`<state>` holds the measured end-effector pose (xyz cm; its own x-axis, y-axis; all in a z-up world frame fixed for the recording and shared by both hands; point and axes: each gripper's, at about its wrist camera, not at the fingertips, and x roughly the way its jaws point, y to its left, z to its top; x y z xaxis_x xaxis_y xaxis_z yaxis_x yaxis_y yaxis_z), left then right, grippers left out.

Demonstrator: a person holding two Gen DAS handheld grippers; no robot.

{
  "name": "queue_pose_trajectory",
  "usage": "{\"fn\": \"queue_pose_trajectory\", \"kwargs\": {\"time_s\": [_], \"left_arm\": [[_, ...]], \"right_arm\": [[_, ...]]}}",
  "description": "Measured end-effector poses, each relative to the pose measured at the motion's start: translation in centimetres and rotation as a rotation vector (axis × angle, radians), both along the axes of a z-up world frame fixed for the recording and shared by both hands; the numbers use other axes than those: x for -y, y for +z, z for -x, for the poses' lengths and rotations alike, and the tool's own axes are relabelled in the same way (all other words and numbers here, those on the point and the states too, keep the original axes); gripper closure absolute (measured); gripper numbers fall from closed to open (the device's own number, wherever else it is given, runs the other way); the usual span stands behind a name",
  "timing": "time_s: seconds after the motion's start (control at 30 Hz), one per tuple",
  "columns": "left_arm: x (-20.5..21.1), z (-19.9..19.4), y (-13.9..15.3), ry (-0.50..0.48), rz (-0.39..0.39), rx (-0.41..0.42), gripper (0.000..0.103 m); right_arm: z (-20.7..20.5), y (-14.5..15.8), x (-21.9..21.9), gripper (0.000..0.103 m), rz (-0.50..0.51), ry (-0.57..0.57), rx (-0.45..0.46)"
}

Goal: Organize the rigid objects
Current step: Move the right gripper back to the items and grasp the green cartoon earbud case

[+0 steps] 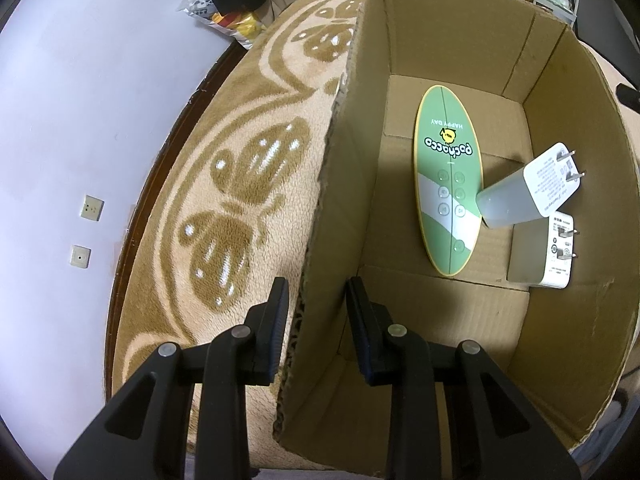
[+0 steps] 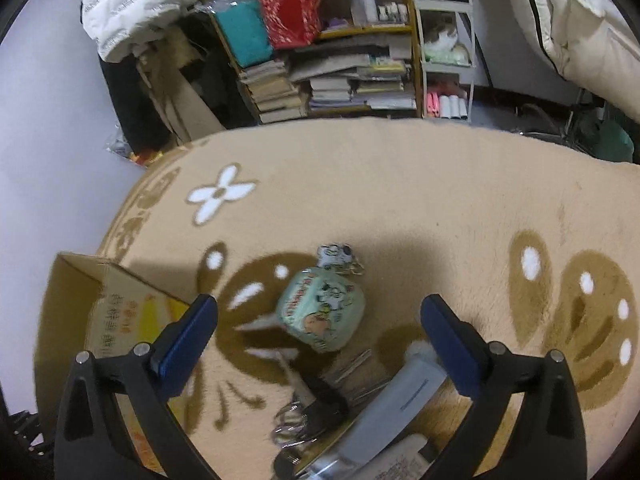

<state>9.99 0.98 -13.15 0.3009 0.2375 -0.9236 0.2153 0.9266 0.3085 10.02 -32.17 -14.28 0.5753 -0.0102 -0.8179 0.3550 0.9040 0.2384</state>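
Left wrist view: left tongs (image 1: 317, 304) straddle the cardboard box (image 1: 344, 184) wall, slightly spread, not clearly pinching. Inside lie a green oval remote (image 1: 448, 184) and two white chargers (image 1: 524, 196).

Right wrist view: right tongs (image 2: 319, 320) spread wide over the blanket (image 2: 400, 184); a mint printed pouch (image 2: 322, 310) between the tips, keys (image 2: 304, 416) and a grey case (image 2: 396, 408) nearer.

Both wrist views look steeply down, sharing the cardboard box (image 1: 460, 60) and rug (image 2: 400, 184).

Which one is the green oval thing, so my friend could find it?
Look inside the open cardboard box on the patterned blanket. The green oval thing lies flat on the box floor, left of two white chargers. Only it is oval, yellow-rimmed, and printed "HAPPY DAY".
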Motion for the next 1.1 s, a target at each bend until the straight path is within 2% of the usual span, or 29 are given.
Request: {"fn": "queue_pose_trajectory", "kwargs": {"time_s": [0.17,0.4,0.47,0.53,0.63,0.73,0.9,1.0,1.1], "left_arm": [[0.1,0.1,-0.1,0.000,-0.004,-0.002,0.074],[0.4,0.4,-0.4,-0.002,-0.029,-0.006,0.074],[0.3,0.4,-0.3,-0.001,-0.018,-0.008,0.075],[0.3,0.3,-0.4,0.000,-0.017,-0.009,0.076],[0.2,0.3,-0.4,0.000,-0.012,-0.011,0.077],[0.1,0.2,-0.4,-0.002,-0.007,-0.012,0.078],[0.2,0.2,-0.5,-0.001,-0.011,-0.011,0.078],[0.2,0.2,-0.5,0.002,-0.011,-0.015,0.077],[0.2,0.2,-0.4,0.001,-0.012,-0.015,0.077]], "right_arm": [[-0.7,-2.1,0.9,0.000,0.001,-0.004,-0.026],[-1.2,-3.0,1.0,0.000,0.010,0.023,-0.023],[-1.5,-3.1,0.8,0.005,0.029,0.040,-0.017],[-1.9,-3.2,0.5,0.016,0.040,0.059,-0.025],[-2.5,-3.8,-0.1,0.022,0.041,0.094,-0.045],[-2.7,-4.0,-0.4,0.027,0.037,0.103,-0.047],[-2.8,-4.4,-0.6,0.027,0.037,0.109,-0.055],[-2.9,-4.3,-0.8,0.035,0.044,0.109,-0.052],[-2.8,-4.2,-1.1,0.035,0.061,0.118,-0.050]]}}
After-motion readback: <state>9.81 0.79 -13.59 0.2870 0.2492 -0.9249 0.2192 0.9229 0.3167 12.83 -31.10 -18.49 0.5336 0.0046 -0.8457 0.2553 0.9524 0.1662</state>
